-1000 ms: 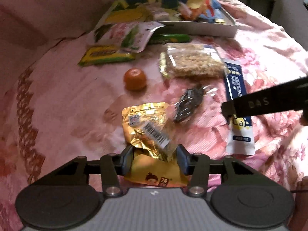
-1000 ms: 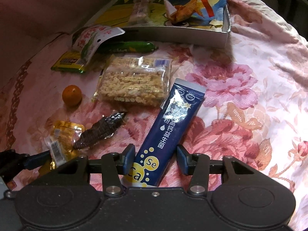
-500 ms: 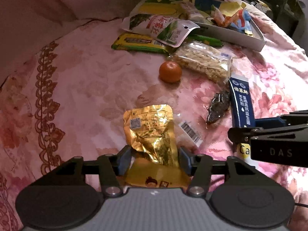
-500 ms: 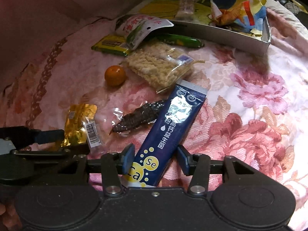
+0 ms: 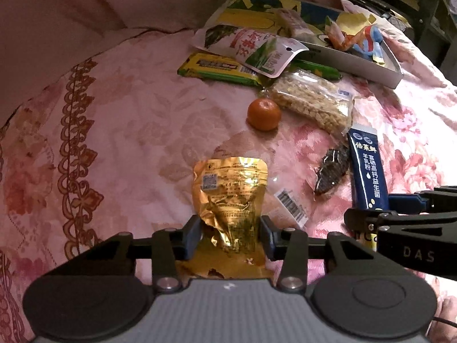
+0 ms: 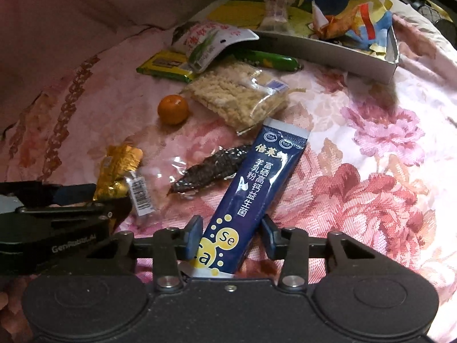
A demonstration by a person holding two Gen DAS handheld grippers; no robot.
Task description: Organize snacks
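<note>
My left gripper (image 5: 230, 235) has its fingers on both sides of the lower part of a gold foil snack pouch (image 5: 228, 191) that lies on the pink bedspread; the pouch also shows in the right wrist view (image 6: 117, 171). My right gripper (image 6: 231, 237) has its fingers on either side of the lower end of a long blue powder sachet (image 6: 257, 194), which also shows in the left wrist view (image 5: 368, 171). Both packs lie flat. A shallow cardboard tray (image 6: 328, 54) with several snacks in it sits at the back.
Between the grippers and the tray lie a small orange (image 6: 172, 108), a clear pack of puffed-grain bars (image 6: 242, 97), a dark snack in clear wrap (image 6: 208, 171), a green bar (image 5: 217, 68), a white-green pouch (image 5: 251, 48) and a green stick (image 6: 271, 58).
Both grippers swung left, then steadied. The left fingers now sit close against the gold pouch's sides. The blue sachet stays between the right fingers.
</note>
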